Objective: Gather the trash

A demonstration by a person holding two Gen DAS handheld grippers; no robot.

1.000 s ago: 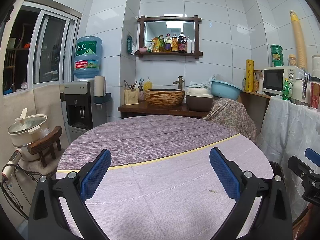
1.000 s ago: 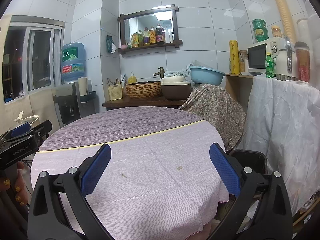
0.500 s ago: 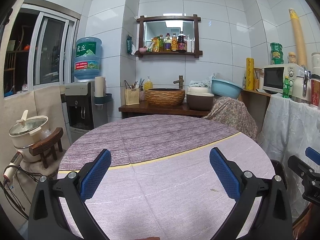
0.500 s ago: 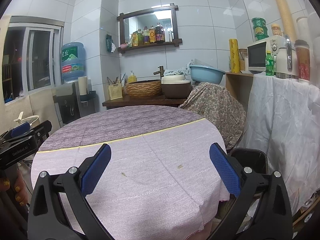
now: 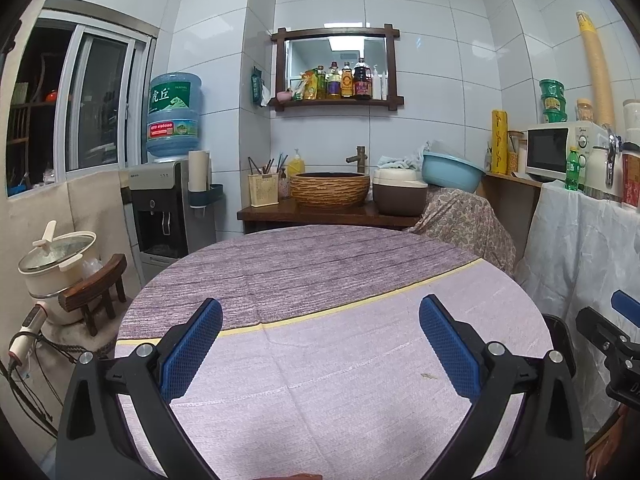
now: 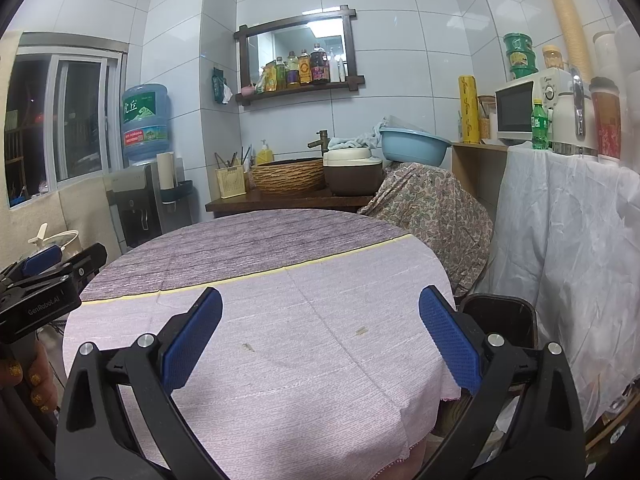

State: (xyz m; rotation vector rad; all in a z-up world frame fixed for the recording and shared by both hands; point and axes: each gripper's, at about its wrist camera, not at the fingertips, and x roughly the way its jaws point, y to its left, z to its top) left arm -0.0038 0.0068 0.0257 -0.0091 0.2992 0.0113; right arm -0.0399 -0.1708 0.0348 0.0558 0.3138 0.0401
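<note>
A round table with a purple and pink cloth [image 5: 320, 340] fills both views; it also shows in the right wrist view [image 6: 280, 320]. Only tiny specks lie on it: one scrap [image 5: 427, 376] in the left wrist view, two scraps [image 6: 362, 331] [image 6: 247, 347] in the right wrist view. A black trash bin [image 6: 498, 320] stands on the floor at the table's right edge. My left gripper [image 5: 320, 346] is open and empty above the cloth. My right gripper [image 6: 320, 336] is open and empty above the near right part of the table.
A white-draped counter [image 6: 568, 220] with a microwave [image 6: 524, 108] stands to the right. A covered chair [image 6: 436, 216] and a wooden sink counter [image 5: 328, 212] stand behind the table. A water dispenser [image 5: 160, 208] and a pot on a stool [image 5: 60, 264] are on the left.
The left wrist view has shifted very slightly; both grippers stay open and empty. Nothing on the table has moved.
</note>
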